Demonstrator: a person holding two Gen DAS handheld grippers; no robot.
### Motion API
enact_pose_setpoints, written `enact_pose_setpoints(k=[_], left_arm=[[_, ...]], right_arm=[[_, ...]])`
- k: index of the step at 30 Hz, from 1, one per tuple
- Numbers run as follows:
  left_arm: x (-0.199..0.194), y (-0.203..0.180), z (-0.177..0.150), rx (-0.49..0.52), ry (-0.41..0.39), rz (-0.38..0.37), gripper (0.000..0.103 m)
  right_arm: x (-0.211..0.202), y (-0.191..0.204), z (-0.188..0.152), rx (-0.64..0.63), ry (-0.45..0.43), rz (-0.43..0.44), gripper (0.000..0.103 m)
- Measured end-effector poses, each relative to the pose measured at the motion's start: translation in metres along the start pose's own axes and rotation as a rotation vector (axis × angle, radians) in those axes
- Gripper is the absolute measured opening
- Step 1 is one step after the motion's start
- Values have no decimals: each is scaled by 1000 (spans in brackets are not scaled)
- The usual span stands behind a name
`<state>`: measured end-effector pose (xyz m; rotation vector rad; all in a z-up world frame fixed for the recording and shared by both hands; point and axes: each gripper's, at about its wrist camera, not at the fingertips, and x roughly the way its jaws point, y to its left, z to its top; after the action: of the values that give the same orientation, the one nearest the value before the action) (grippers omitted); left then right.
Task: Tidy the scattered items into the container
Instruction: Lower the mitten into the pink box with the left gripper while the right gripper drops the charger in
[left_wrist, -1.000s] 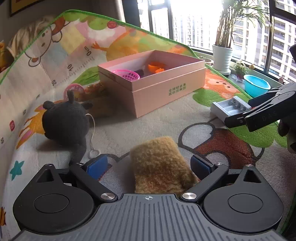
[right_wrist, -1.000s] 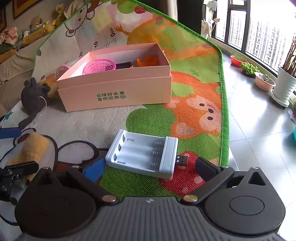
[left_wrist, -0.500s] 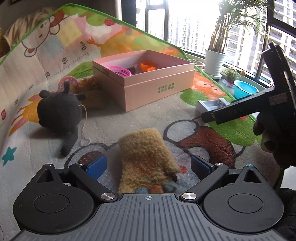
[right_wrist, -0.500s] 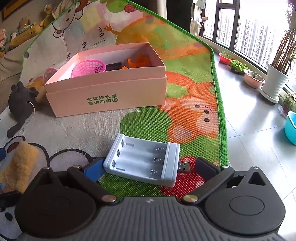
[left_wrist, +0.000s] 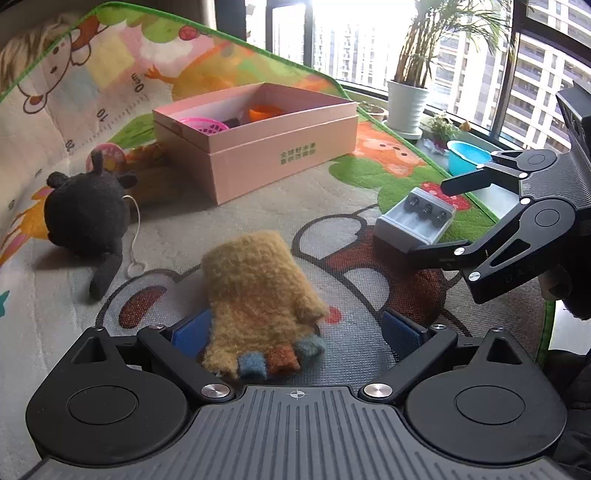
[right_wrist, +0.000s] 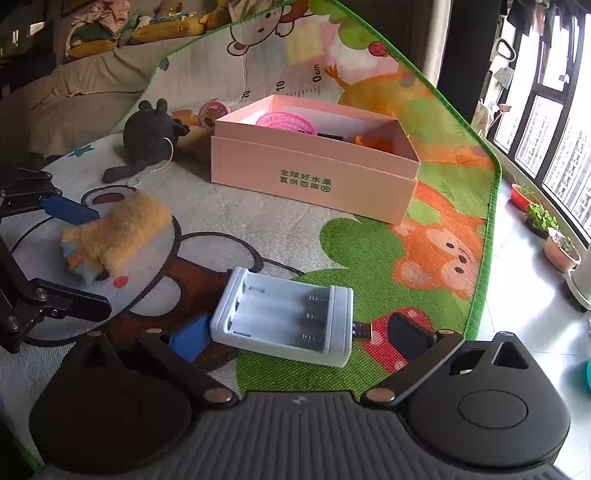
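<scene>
1. Fuzzy tan glove (left_wrist: 258, 295), with blue and orange fingertips, flat on the play mat (left_wrist: 258, 206), well short of the pink box (left_wrist: 266, 155).
2. Left gripper (left_wrist: 295, 328) low over the glove, jaws spread wide on either side; blue pad of the left finger just beside the glove's edge, right finger clearly apart from it. Nothing gripped.
3. White battery charger (right_wrist: 284, 317), USB plug pointing right, flat on the mat's green and red print.
4. Right gripper (right_wrist: 299, 332) straddling the charger, jaws open; blue pad right at the charger's near-left corner (touching or not: cannot tell), black fingertip just beyond the plug.
5. Pink box open-topped farther back on the mat, holding a pink basket (right_wrist: 288, 123) and something orange (right_wrist: 373, 142).
6. Dark plush toy (left_wrist: 86, 218) with a white cord loop, left of the box on the mat.
7. Round pink item (left_wrist: 107, 157) behind the plush.
8. Potted plant (left_wrist: 406, 103) and blue bowl (left_wrist: 467, 157) by the window, off the mat.
</scene>
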<state>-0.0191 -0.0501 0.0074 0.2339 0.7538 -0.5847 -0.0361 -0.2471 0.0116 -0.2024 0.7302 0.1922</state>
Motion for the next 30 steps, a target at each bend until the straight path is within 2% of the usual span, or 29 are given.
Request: enact_pose_setpoints(k=[5,11,17,19,21,27,30], left_arm=[[-2,1,-2,-2,0,3,100],[-2,2,-2,-13,3,9,100],[-4,3,-4,-16,2,9,100],[-2,4,-5,-22,6,14,100],[0,5,-5,-25,6,19,100],[9,12,5,-52,1,56,100],[13,11,9,-56,-1,42,99]], right_arm=[[-3,-12,-1,16,-13,-81,101],[3,-17,6,65,-5,-17,103],[25,-22,13,112,45,27,103],[26,-23,13,112,47,29,102],[21,-21,10,106,31,44,95],[12,-15,4,97,19,45,95],[8,-13,1,93,17,49,95]])
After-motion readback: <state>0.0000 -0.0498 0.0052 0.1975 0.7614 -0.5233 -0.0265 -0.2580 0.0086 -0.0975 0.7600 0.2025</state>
